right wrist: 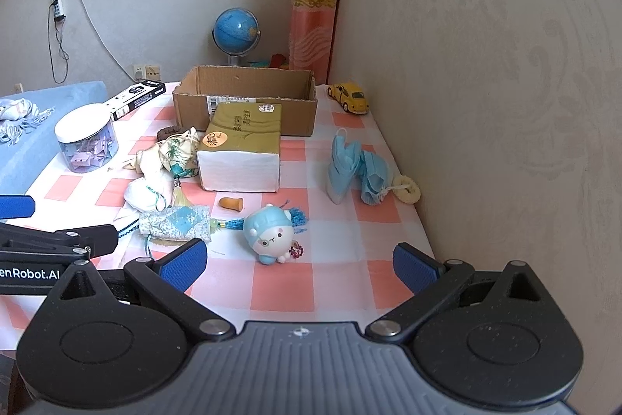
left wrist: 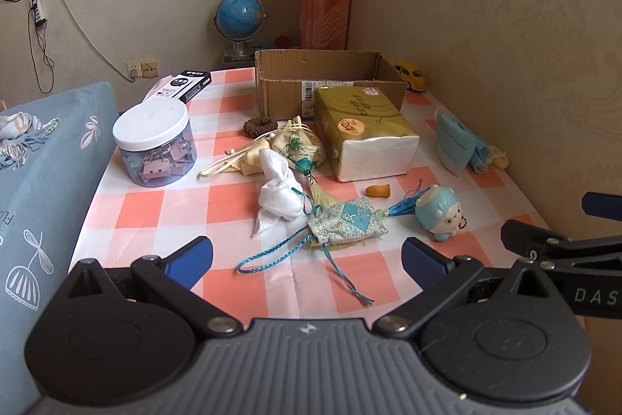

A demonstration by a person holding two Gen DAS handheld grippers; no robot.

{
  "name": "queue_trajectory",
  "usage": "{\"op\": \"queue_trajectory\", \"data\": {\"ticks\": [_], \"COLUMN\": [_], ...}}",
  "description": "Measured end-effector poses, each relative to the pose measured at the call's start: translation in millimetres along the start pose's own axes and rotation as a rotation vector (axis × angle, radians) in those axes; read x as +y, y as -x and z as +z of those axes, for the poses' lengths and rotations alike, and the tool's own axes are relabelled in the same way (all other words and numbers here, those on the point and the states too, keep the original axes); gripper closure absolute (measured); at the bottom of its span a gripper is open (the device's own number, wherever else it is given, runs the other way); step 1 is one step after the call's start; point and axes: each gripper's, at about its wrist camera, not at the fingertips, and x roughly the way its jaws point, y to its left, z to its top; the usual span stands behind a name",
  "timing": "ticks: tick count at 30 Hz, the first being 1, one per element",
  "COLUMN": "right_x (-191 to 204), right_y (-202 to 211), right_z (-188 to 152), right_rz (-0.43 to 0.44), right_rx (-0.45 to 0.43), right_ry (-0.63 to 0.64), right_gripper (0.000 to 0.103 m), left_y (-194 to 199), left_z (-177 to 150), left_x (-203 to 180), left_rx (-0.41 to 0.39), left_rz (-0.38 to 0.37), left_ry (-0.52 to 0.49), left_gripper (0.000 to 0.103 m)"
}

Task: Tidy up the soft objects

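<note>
Both hand-held grippers are held low over the near edge of the desk, which is covered by a pink-and-white checked cloth. The left hand-held gripper is spread wide, with nothing between its blue pads. The right hand-held gripper is likewise wide open and empty.

Soft items are scattered over the middle of the desk. A blue-and-white patchwork fabric sachet with braided cord and tassel lies nearest the left gripper, touching a knotted white cloth bundle. Behind these, a cream drawstring pouch printed with green bamboo is seen beside a brown scrunchie. A round blue-hooded plush figure lies just ahead of the right gripper. Crumpled blue face masks lie near the right desk edge, touching a pale yellow scrunchie. A small orange rubber finger cot lies in front of a gold-wrapped tissue pack.

An open brown cardboard box stands at the back, directly behind the tissue pack.
</note>
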Motion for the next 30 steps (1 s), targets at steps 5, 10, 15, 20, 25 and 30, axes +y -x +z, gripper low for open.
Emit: {"op": "queue_trajectory", "data": {"ticks": [5,10,15,20,25,30], "right_x": [3.2,6.3,5.8,0.6,-3.7,-7.7], "right_y": [-0.1,-4.5,-13.9,-34.3,-59.3,-89.4], "right_z": [1.1,1.5,2.1,-1.1,-6.9,-18.8], "right_rz": [0.026,0.057,0.09,0.099,0.105,0.115], "right_rx": [-0.022,-0.049,-0.065,-0.035,0.017,0.086], "right_ry": [0.035,0.079,0.117,0.13,0.133,0.154], "right_gripper": [0.0,0.0,0.0,0.0,0.0,0.0], "left_y": [-1.3,-9.8,-24.4,-35.5,-55.4,-73.9], "left_z": [0.9,-0.4,-2.5,-5.6,-4.9,-2.8], "left_x": [2.8,10.3,16.0,20.6,24.6,23.6], "left_rx": [-0.027,-0.041,-0.019,-0.033,-0.004,0.014], "left_rz": [-0.021,-0.08,-0.102,-0.1,-0.115,-0.135], "left_ry": [-0.019,-0.031,-0.073,-0.126,-0.129,-0.15], "left_gripper": [0.001,0.0,0.0,0.0,0.0,0.0]}}
